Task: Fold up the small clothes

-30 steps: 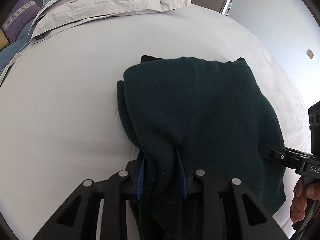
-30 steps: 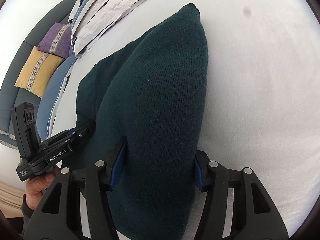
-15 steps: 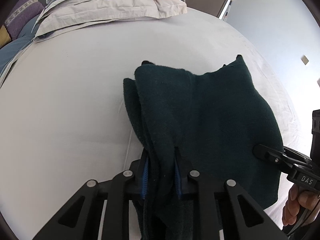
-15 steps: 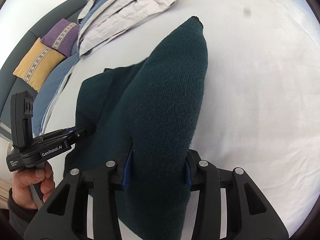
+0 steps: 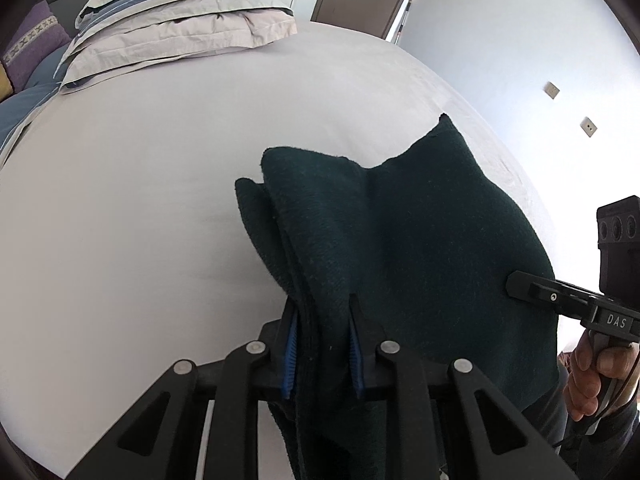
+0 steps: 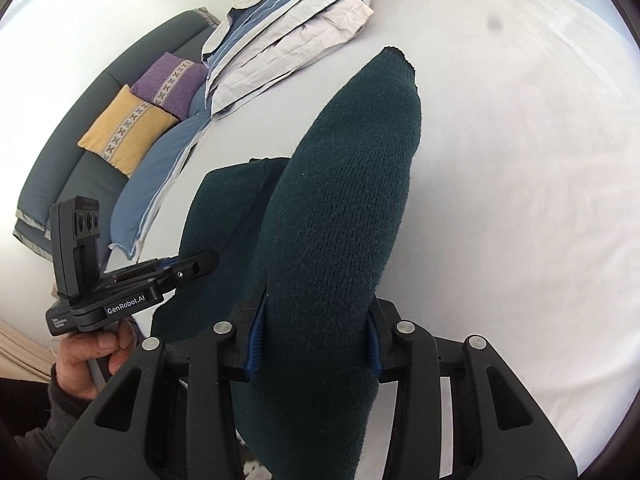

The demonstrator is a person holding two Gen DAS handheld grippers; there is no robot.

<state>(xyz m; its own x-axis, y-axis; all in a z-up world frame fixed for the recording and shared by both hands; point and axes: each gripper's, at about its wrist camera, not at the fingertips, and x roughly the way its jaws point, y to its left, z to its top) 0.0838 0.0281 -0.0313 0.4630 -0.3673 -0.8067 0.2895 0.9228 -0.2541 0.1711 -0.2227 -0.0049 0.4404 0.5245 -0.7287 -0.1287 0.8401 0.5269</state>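
Dark green knitted garment (image 5: 432,240), thick and folded into several layers, hangs between my two tools above the white bed sheet (image 5: 140,200). In the left wrist view it fills the centre and lower right of the frame, its upper corners standing free against the sheet.

My left gripper (image 5: 324,344), at the bottom centre of that view, is clamped on a bunched edge of the knit; both blue pads (image 5: 291,356) press into the fabric. My right gripper (image 6: 314,344), at the bottom centre of the right wrist view, is closed on a broad roll of the same garment, which rises from the jaws toward the upper centre of the frame. Its pads bear against both sides of the roll.

Each tool appears in the other's view: right tool at the right edge with my right hand (image 5: 592,376) on its handle, left tool at lower left with my left hand (image 6: 90,356).

Folded pale grey and blue striped bedding (image 6: 288,36) lies at the upper centre of the right view. A yellow cushion (image 6: 124,132) and a purple cushion (image 6: 170,84) rest on a dark grey sofa (image 6: 52,172) at upper left.
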